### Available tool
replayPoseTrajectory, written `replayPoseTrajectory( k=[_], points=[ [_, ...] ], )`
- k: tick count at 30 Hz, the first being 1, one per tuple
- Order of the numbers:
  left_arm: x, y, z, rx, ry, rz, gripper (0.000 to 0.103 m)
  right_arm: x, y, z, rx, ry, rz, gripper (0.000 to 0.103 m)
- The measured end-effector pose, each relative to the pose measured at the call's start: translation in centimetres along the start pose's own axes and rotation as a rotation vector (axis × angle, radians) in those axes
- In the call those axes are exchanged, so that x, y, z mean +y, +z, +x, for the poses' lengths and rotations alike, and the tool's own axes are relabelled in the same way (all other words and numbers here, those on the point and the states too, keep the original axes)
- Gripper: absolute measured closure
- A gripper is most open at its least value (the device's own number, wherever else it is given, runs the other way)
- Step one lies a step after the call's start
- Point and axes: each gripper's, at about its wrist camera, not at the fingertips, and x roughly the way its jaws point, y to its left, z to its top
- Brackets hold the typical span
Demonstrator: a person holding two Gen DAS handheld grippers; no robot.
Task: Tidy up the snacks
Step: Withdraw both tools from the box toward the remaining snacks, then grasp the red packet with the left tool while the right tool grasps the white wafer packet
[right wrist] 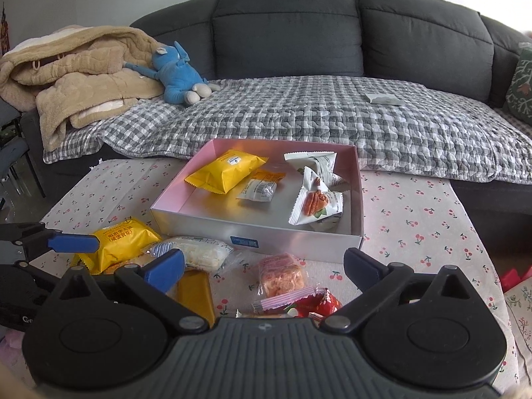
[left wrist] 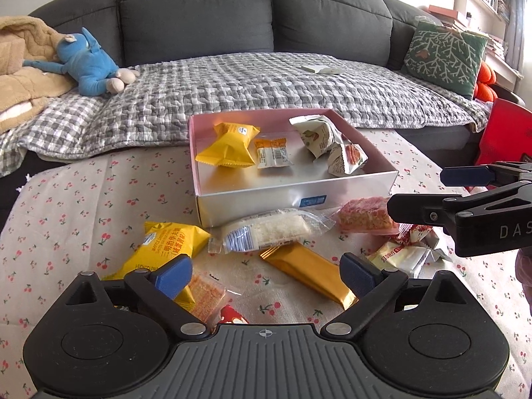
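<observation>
**Kid:** What's on the table, starting from the left?

**Helper:** At about eight o'clock from the shiny silver cardboard box with the pink inside (left wrist: pixel 296 196) lies a puffy yellow snack bag (left wrist: pixel 166 249). Next comes a clear-wrapped white crumbly cake (left wrist: pixel 269 232), touching the box's front wall. Just below it is a flat gold foil bar (left wrist: pixel 309 274). Then a clear-wrapped pink crispy square (left wrist: pixel 365 217) at five o'clock from the box.

**Kid:** Are the grabbers holding anything?

**Helper:** No. The left gripper (left wrist: pixel 266 274) is spread wide with nothing in it, over the gold bar. The right gripper (right wrist: pixel 262 267) is wide apart too, and the pink square (right wrist: pixel 282 274) sits on the table between its fingers.

**Kid:** How do we do it well?

**Helper:** I think each one should come down with a finger on each side of one snack, squeeze softly so nothing crumbles, lift, and drop it in the bare part of the box, at six o'clock inside. Four snacks are already in there.
</observation>
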Motion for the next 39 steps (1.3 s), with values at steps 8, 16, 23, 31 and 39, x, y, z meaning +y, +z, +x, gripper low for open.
replayPoseTrajectory(
  k=[8, 16, 23, 31, 39],
  points=[
    [0.1, -2.7, -0.7, 0.009, 0.014, 0.01, 0.006, 0.0, -2.4, -0.3, 0.015, -0.005, -0.026, 0.001],
    [0.0, -5.3, -1.8, 0.001, 0.044, 0.076, 0.006, 0.7, -4.8, -0.8, 0.048, 0.01, -0.078, 0.001],
    [0.6, -6.5, -1.8, 0.014, 0.042, 0.104, 0.006, 1.5, -6.2, -0.3, 0.094, 0.023, -0.122, 0.001],
    [1.3, -7.0, -0.3, 0.026, 0.022, 0.128, 0.008, 0.7, -6.4, 0.8, 0.106, 0.001, -0.107, 0.001],
    [1.4, -6.4, 0.7, 0.014, -0.01, 0.148, 0.023, -0.3, -6.3, 1.6, 0.087, -0.018, -0.076, 0.005]
  ],
)
